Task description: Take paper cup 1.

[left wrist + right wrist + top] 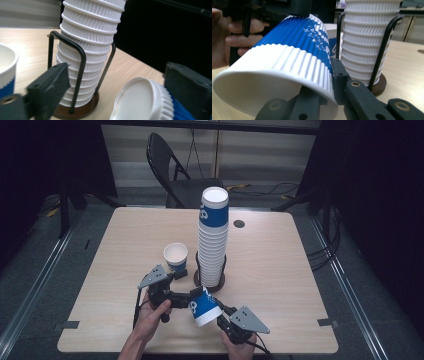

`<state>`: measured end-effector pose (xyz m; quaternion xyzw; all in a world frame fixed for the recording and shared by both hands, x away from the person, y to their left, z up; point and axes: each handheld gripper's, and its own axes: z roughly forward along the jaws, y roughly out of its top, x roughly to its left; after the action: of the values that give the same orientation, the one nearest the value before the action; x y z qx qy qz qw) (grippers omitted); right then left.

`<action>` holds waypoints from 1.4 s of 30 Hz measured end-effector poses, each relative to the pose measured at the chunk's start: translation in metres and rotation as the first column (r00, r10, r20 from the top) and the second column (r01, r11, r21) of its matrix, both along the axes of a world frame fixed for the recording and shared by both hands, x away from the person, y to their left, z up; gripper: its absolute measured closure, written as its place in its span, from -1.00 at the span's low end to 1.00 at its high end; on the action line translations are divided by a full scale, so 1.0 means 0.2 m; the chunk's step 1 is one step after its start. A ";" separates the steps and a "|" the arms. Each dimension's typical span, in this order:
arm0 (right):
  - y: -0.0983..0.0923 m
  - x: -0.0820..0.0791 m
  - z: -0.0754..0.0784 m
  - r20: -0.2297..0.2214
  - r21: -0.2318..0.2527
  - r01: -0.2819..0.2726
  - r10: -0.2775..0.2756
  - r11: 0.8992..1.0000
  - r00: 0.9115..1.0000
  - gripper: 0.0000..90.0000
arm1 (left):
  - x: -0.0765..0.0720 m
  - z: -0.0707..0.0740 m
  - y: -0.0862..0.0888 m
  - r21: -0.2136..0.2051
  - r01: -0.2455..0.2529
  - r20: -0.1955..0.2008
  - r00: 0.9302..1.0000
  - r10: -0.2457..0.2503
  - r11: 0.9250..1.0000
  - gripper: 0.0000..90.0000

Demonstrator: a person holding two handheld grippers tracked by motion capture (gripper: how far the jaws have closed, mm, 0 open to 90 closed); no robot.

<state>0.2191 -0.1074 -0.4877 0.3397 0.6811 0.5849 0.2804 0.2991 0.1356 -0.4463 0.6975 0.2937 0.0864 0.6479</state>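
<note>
Cup (204, 308): blue-and-white, tipped on its side above the desk (280, 285), just before the stack (213, 240).
Right claw (218, 316): clamped on the cup's rim wall (one jaw inside).
Left claw (192, 300): jaws straddling the cup's base, not visibly pressing.

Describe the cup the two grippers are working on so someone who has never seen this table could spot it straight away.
Start at the tall cup stack in its wire holder mid-table. Just in front of it, the tipped cup lies sideways off the table between the left gripper and right gripper. The lone upright cup stands on the table.
</note>
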 end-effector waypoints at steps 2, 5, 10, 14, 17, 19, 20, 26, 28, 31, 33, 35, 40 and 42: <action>0.00 0.00 0.00 -0.016 -0.010 -0.003 0.003 1.000 1.000 0.90 | -0.01 0.01 0.01 0.026 0.026 0.030 0.999 -0.027 0.999 -0.66; -0.01 0.01 0.00 -0.037 -0.013 -0.005 0.004 1.000 0.999 0.90 | -0.01 0.01 0.01 0.029 0.022 0.045 0.999 -0.023 0.999 -0.67; -0.04 0.02 0.01 -0.065 -0.018 0.000 -0.001 1.000 0.998 0.90 | -0.03 0.01 0.03 0.073 0.013 0.077 0.997 -0.018 0.997 -0.66; -0.07 0.03 0.01 -0.086 -0.023 0.005 -0.007 1.000 0.996 0.90 | -0.05 0.00 0.03 0.120 0.003 0.140 0.990 -0.020 0.993 -0.62; -0.10 0.04 0.02 -0.104 -0.020 0.004 -0.007 1.000 0.995 0.90 | -0.06 0.00 0.03 0.130 -0.011 0.157 0.988 -0.010 0.991 -0.64; -0.11 0.04 0.02 -0.114 -0.019 0.004 -0.006 1.000 0.993 0.90 | -0.07 0.00 0.04 0.151 -0.016 0.181 0.983 -0.012 0.988 -0.64; -0.12 0.04 0.02 -0.116 -0.023 0.004 -0.007 1.000 0.993 0.90 | -0.07 0.00 0.04 0.163 -0.017 0.193 0.981 -0.015 0.987 -0.64; -0.15 0.05 0.03 -0.138 -0.041 0.007 -0.012 0.999 0.990 0.90 | -0.10 -0.03 0.03 0.216 -0.014 0.221 0.975 -0.034 0.976 -0.65; -0.15 0.05 0.04 -0.146 -0.043 0.006 -0.012 0.999 0.989 0.89 | -0.10 -0.05 0.03 0.229 -0.025 0.226 0.974 -0.028 0.973 -0.64; -0.16 0.05 0.04 -0.144 -0.055 0.009 -0.017 0.998 0.989 0.89 | -0.11 -0.06 0.02 0.270 -0.047 0.250 0.968 -0.023 0.962 -0.65; -0.17 0.06 0.04 -0.147 -0.058 0.012 -0.021 0.998 0.989 0.89 | -0.12 -0.07 0.01 0.286 -0.047 0.267 0.963 -0.033 0.957 -0.65; -0.18 0.06 0.05 -0.150 -0.056 0.013 -0.021 0.998 0.988 0.89 | -0.12 -0.08 0.00 0.297 -0.053 0.285 0.958 -0.035 0.954 -0.65; -0.22 0.06 0.09 -0.163 -0.069 0.010 -0.021 0.998 0.986 0.89 | -0.14 -0.10 -0.02 0.338 -0.051 0.327 0.943 -0.066 0.940 -0.64; -0.23 0.07 0.10 -0.171 -0.071 0.003 -0.015 0.997 0.985 0.89 | -0.15 -0.10 -0.02 0.372 -0.045 0.346 0.934 -0.093 0.927 -0.64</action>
<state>0.2324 -0.1528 -0.4679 0.3815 0.7214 0.5279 0.2352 0.2700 0.1308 -0.4673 0.7841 0.1405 0.2579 0.5468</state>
